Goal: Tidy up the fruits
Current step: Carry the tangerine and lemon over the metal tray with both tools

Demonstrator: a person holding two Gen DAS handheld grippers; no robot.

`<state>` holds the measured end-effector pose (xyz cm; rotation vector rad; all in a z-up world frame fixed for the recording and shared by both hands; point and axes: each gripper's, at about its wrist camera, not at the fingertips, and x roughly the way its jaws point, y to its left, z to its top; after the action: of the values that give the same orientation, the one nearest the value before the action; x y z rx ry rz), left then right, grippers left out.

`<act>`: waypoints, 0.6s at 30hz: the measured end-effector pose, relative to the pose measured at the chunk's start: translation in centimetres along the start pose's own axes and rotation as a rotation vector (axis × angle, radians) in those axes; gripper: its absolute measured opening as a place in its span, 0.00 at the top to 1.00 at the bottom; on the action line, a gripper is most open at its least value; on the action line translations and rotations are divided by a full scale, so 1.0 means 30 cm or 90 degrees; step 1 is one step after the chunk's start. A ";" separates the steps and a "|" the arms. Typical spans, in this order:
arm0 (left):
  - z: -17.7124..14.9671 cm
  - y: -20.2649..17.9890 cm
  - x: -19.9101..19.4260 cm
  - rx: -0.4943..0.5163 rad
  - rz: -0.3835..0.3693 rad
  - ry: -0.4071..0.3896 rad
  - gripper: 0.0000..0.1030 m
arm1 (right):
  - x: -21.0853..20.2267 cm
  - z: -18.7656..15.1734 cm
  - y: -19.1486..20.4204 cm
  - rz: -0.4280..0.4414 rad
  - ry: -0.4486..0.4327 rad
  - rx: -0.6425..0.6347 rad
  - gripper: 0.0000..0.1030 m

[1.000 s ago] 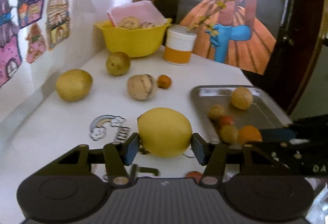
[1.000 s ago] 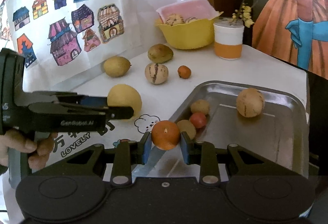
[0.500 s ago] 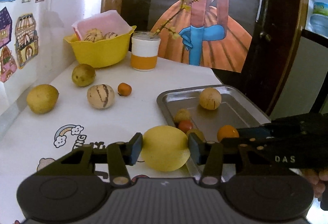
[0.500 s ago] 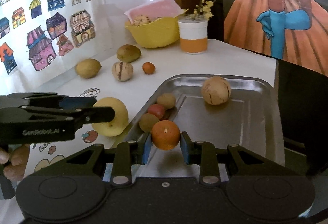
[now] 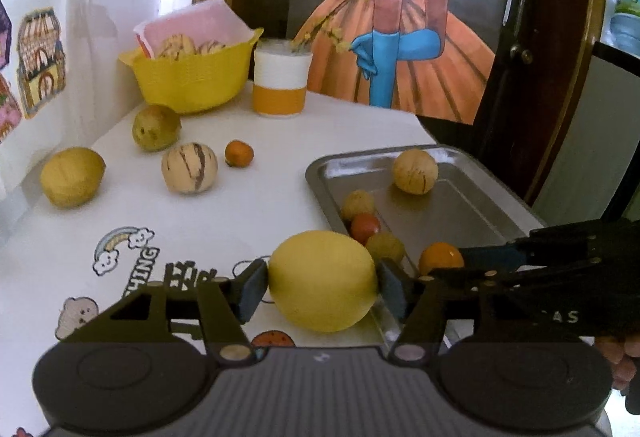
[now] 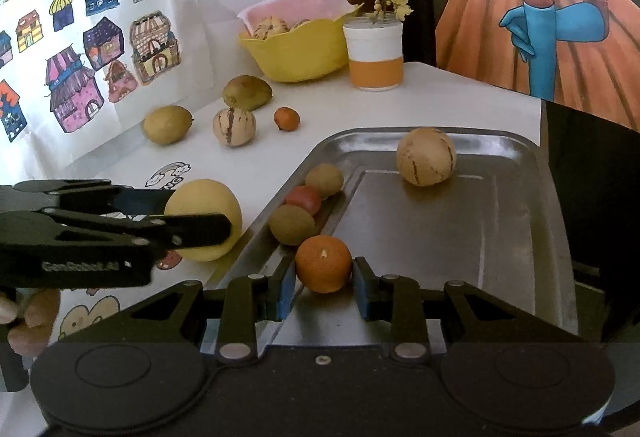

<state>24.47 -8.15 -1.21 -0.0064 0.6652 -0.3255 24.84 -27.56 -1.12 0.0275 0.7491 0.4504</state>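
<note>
Between blue pads [image 5: 251, 289] sits a plain yellow lemon [image 5: 322, 280]; ahead lie a purple-striped cream pepino melon [image 5: 189, 167] and silver-grey tray [image 5: 472, 209].

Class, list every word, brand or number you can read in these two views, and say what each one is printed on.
"GenRobot.AI": on the side of the left gripper, seen from the right wrist.
"AS": end of a cut-off marking on the right gripper, seen from the left wrist.
"HING": part of a word beside the rainbow sticker on the table; the rest is hidden.
Other table print is too blurred to read.
</note>
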 end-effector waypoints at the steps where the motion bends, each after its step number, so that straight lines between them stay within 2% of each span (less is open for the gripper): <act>1: -0.002 0.003 0.010 -0.002 -0.001 0.007 0.36 | 0.000 0.001 0.001 0.000 0.000 0.000 0.68; 3: -0.008 0.013 0.032 -0.016 -0.010 0.023 0.37 | -0.001 0.000 0.001 -0.001 0.000 -0.001 0.68; 10: -0.020 0.019 0.017 -0.034 0.002 0.000 0.39 | -0.012 -0.005 0.001 -0.008 -0.013 0.001 0.66; 13: -0.015 0.007 -0.015 -0.021 -0.001 -0.025 0.39 | -0.020 -0.007 -0.002 -0.011 -0.023 0.005 0.58; 18: -0.008 -0.045 -0.043 0.021 -0.014 -0.027 0.39 | -0.058 -0.008 -0.006 -0.035 -0.052 0.014 0.40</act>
<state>22.97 -9.02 -0.48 0.0103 0.6185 -0.3563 23.64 -28.44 -0.20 0.0464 0.6732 0.3869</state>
